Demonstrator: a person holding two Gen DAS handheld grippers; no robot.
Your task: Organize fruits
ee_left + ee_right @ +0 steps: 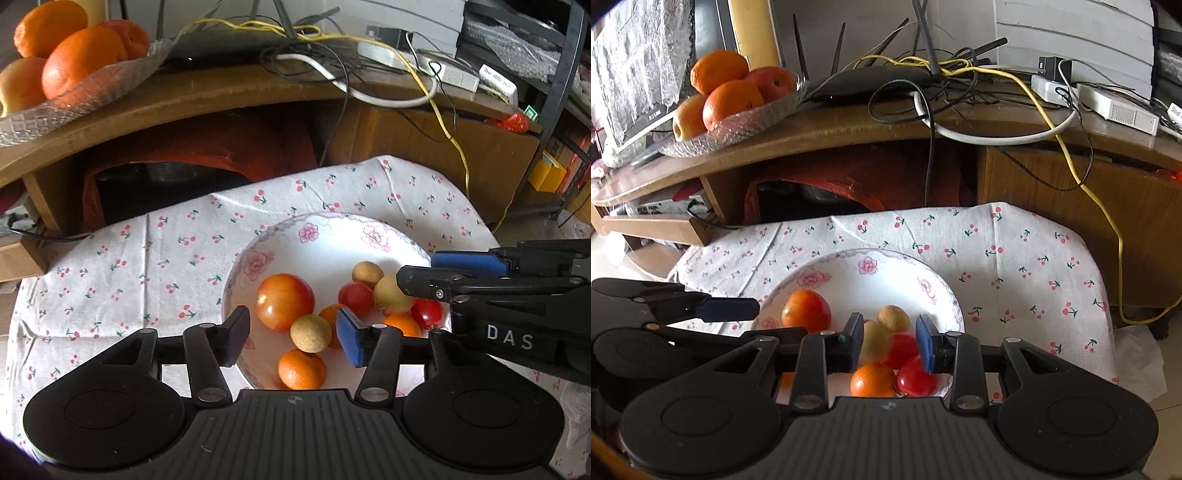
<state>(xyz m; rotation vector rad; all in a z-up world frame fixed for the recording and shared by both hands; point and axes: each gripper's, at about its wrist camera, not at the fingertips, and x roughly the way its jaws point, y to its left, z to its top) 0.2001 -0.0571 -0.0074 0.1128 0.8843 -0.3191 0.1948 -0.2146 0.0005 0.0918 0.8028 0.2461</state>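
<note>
A flowered white plate (255, 240) (934, 284) on a cherry-print cloth (147, 266) holds several small fruits. Among them are a big red-orange fruit (285, 301) (806, 309), a tan round fruit (310, 333), small oranges (302, 369) (872, 380) and red tomatoes (355, 298) (916, 376). My left gripper (293, 338) hangs open low over the plate, with the tan fruit between its fingers but untouched. My right gripper (890, 343) (419, 269) is open over the plate's right side. A yellowish fruit (873, 341) and a red tomato (903, 347) lie loose between its fingers.
A glass dish (92, 88) (738, 122) of large oranges and apples sits on a wooden shelf (849, 136) behind the table. A router (871, 83), power strips and tangled cables (439, 110) crowd that shelf. The cloth's left half is bare.
</note>
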